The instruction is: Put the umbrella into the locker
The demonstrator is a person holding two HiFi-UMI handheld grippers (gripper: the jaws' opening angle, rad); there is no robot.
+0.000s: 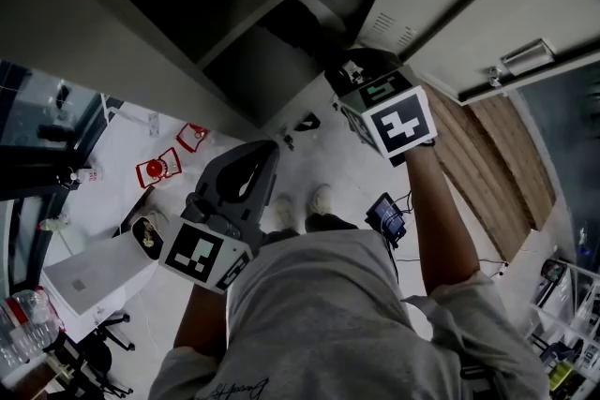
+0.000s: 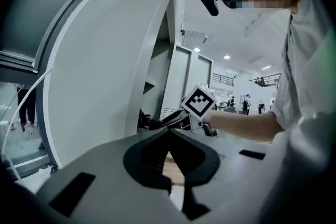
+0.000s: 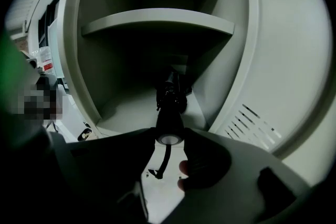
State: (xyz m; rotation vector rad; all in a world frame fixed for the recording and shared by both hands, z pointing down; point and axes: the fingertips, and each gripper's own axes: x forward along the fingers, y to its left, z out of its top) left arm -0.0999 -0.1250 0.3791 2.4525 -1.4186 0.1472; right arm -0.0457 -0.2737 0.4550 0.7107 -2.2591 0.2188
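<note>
Pale glossy floor (image 1: 122, 134), with a strip of wood planking (image 1: 502, 164) along the right; dark glass partition (image 1: 37, 112) at the left; small round ceiling lights (image 2: 227, 57) brighten the hall beyond

I see the umbrella (image 3: 169, 113) reaching into the locker (image 1: 234, 75), its far end in the compartment under the shelf (image 3: 157, 21). Its near end sits between the right gripper's (image 3: 169, 138) jaws, just before the locker's opening. The door (image 1: 487, 5) stands open to the locker's right. The left gripper (image 1: 251, 166) hangs before the locker, well apart from it.
</note>
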